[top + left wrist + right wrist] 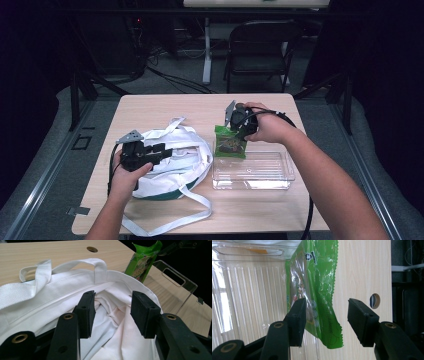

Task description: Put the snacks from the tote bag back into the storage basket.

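On the wooden bench (165, 102) lies a white cloth bag (172, 165) with long straps, its mouth gaping toward the middle of the bench. Just right of it sits a clear plastic tray (253, 170), and a green snack packet (230, 142) stands tilted against the tray's far rim.

The left hand-held gripper (161, 151) hovers over the bag's mouth. In the left gripper view its jaws stand about half apart above the crumpled white lining (112, 315), with loose cloth showing between them and neither pad pressing on it. The bag's hem and one strap loop (75, 263) cross just beyond the jaws, between them and the packet (141, 263).

The right hand-held gripper (239, 124) is at the packet's top, at the far edge of the tray. In the right gripper view its jaws are wide apart, the packet's crimped lower corner (329, 335) hangs in the gap, close against the left pad, and the right pad is clear of it, so the packet is not clamped. The tray's ribbed floor (249, 302) lies behind the packet.

A round hole (375, 300) in the bench lies beyond the right jaw. Beyond the bench stands a folding chair (260, 50).
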